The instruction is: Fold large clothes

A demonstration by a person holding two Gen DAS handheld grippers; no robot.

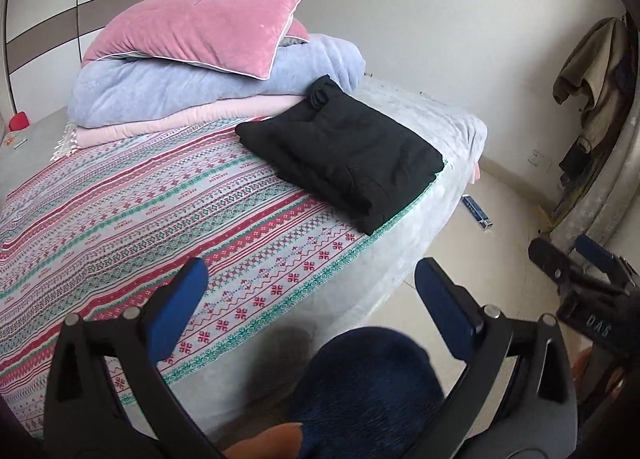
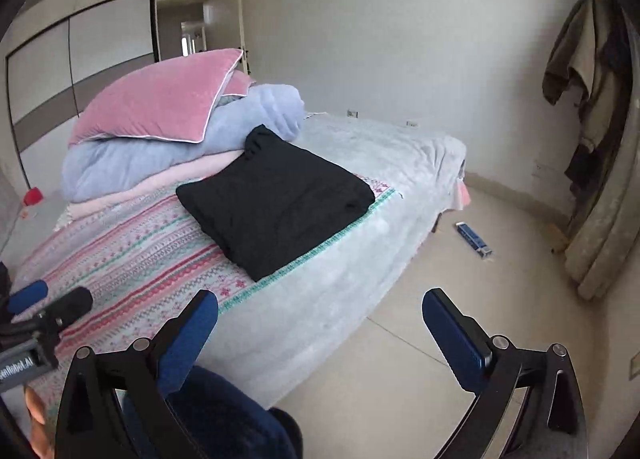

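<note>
Nearest your lenses are your own grippers: your left gripper (image 1: pixel 310 285) has its blue pads spread wide with nothing between them, and your right gripper (image 2: pixel 320 317) is spread just as wide and just as empty, both hanging off the near edge of the bed above your dark blue trouser leg (image 1: pixel 368 387). Ahead of both grippers, up the bed and a little toward your right one, the black garment (image 1: pixel 340 151) lies folded into a thick, fairly square packet, resting flat on the patterned bedspread (image 1: pixel 140 219) near its green-trimmed edge and well apart from either set of pads. Judging by that tidy shape and your free hands, the folding of this piece looks finished; no other loose clothing shows on the bed, so what is left is at most squaring or moving the packet. Just beyond it sit the pink pillow (image 1: pixel 196 31) atop a stacked blue quilt (image 1: pixel 192 87). Farther off toward your right, coats hang on the wall (image 2: pixel 580 71), and a small blue box (image 2: pixel 474 239) lies on the floor tiles.
</note>
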